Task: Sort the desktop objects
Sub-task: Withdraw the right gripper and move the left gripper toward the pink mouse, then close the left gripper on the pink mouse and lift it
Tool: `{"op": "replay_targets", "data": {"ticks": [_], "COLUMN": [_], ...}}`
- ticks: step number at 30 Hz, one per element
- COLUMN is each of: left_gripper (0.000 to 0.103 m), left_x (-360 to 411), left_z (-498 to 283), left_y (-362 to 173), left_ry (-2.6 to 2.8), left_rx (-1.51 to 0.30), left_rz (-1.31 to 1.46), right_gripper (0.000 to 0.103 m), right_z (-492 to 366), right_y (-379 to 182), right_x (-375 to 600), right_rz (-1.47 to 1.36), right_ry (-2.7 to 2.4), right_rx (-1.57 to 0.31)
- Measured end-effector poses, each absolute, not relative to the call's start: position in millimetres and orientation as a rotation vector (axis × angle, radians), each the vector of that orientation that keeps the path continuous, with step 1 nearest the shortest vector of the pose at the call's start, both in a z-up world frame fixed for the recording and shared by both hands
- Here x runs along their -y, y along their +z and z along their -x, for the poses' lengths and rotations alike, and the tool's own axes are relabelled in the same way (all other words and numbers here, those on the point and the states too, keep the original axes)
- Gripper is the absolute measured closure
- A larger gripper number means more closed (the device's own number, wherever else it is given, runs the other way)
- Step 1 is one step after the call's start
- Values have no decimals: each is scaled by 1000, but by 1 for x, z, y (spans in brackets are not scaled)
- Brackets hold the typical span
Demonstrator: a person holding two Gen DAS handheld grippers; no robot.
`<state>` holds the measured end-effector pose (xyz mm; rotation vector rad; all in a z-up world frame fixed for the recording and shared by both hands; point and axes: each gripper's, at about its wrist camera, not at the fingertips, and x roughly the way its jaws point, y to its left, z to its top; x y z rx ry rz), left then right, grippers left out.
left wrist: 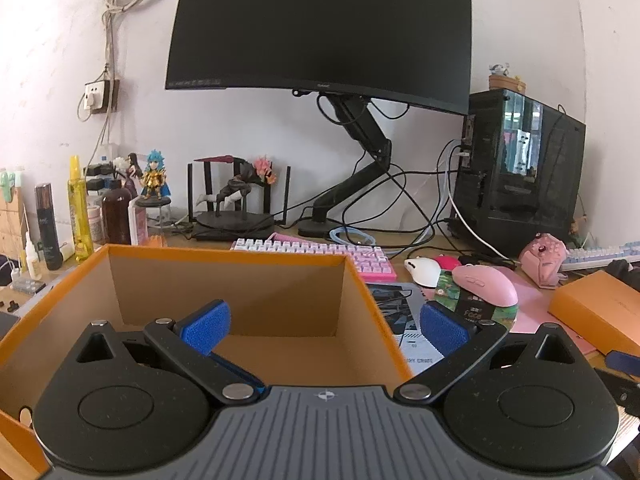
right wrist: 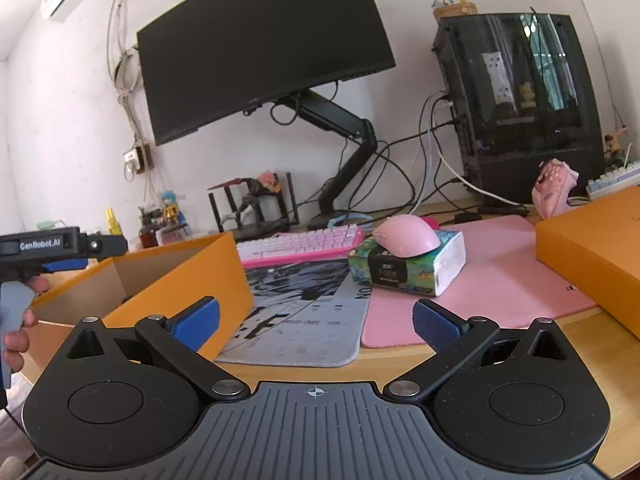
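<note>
Left tongs (left wrist: 325,326) agape over orange box (left wrist: 376,312).

Pink mouse (right wrist: 406,237) rests atop tissue pack (right wrist: 408,270).

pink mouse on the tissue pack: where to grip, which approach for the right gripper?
Grip the pink mouse across its narrow flanks, coming from above and the front with the open right gripper. Its domed top gives no hold, and it only rests on the soft tissue pack, so probably close gently.
</note>
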<state>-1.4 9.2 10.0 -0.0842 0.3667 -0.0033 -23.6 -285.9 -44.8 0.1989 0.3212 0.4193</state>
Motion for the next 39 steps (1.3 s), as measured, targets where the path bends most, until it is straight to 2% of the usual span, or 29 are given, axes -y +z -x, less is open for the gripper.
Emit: {"op": "replay_targets", "data": {"ticks": [7,19,29,39], "left_gripper": [0,0,0,0], "left_x": [24,123,178,233], "left_z": [-9,-47,-125,-199], "left_y": [16,26,-1,-30], "left_ry": [-39,-182,-99,201], "left_rx": [-364,-331,-521,-591], "left_rz": [36,37,203,154], "right_gripper": [0,0,0,0], "right_z": [34,73,102,107], "right_y": [-45,-45,-54,-56], "right_x": [304,366,405,416], "right_rz": [-216,-269,-300,-298], "right_ry": [380,245,180,166], "right_rx": [-314,-291,-311,-336]}}
